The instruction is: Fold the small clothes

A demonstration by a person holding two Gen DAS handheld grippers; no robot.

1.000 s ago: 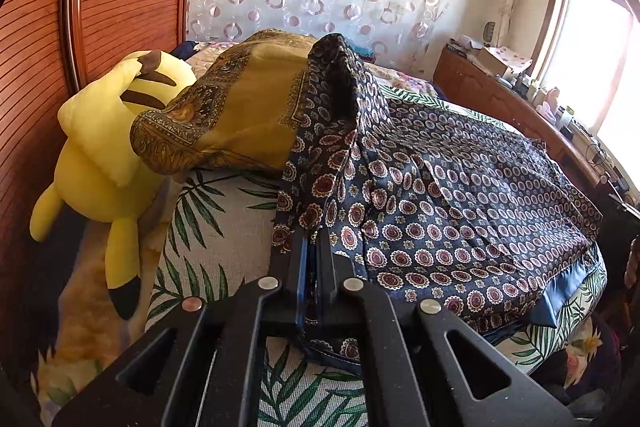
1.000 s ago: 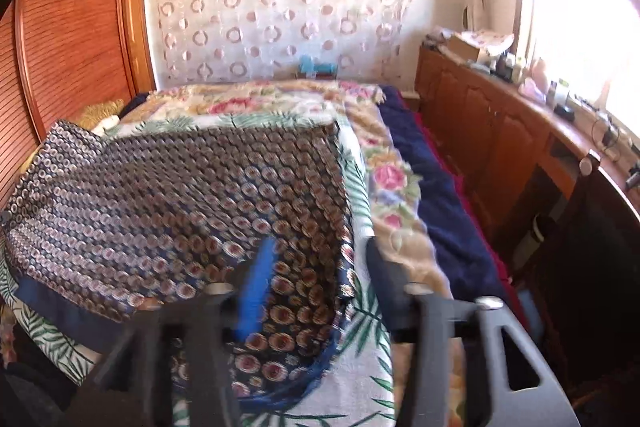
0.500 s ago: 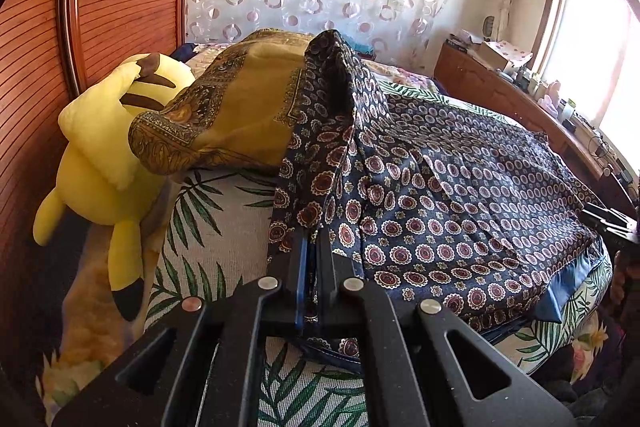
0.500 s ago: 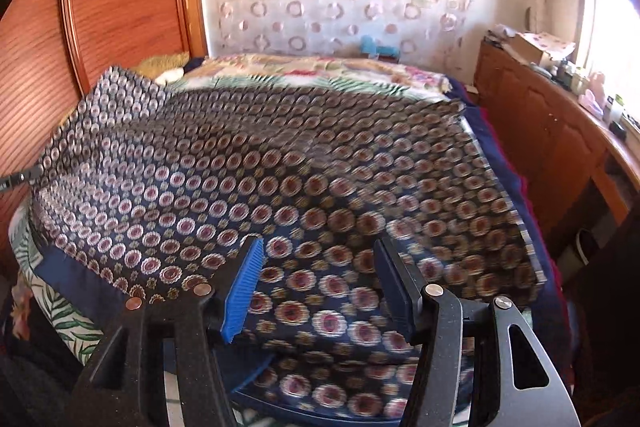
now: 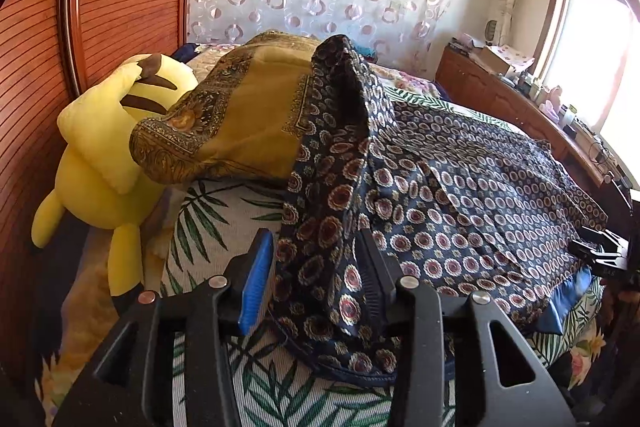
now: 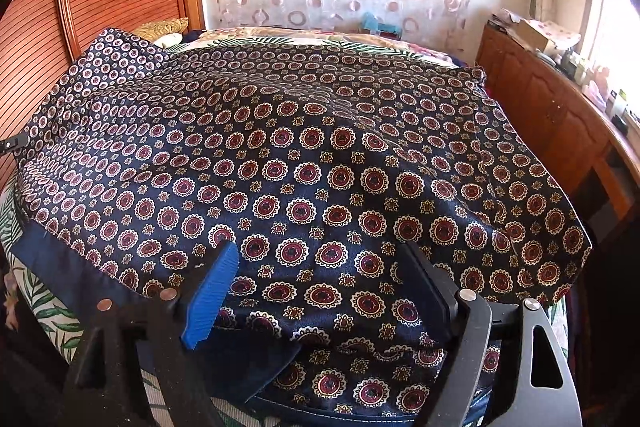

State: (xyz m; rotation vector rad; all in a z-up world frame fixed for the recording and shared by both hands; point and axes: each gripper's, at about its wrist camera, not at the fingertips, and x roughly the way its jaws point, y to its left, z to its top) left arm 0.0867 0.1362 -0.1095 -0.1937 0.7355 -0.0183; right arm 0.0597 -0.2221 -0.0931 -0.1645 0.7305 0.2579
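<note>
The navy patterned cloth [image 5: 460,187] lies spread over the bed [image 5: 224,227], its blue-bordered edge along the bed's near edge. The left gripper [image 5: 316,279] has its fingers [image 5: 256,279] spread wide, a bunched corner of the cloth hanging loose between them near the bed's left side. The right gripper [image 6: 320,291] also stands wide, its fingers [image 6: 212,291] resting on either side of the cloth's [image 6: 304,155] folded near edge, gripping nothing. A yellow plush toy [image 5: 100,167] and an ochre scarf [image 5: 240,115] sit by the bed's left edge.
</note>
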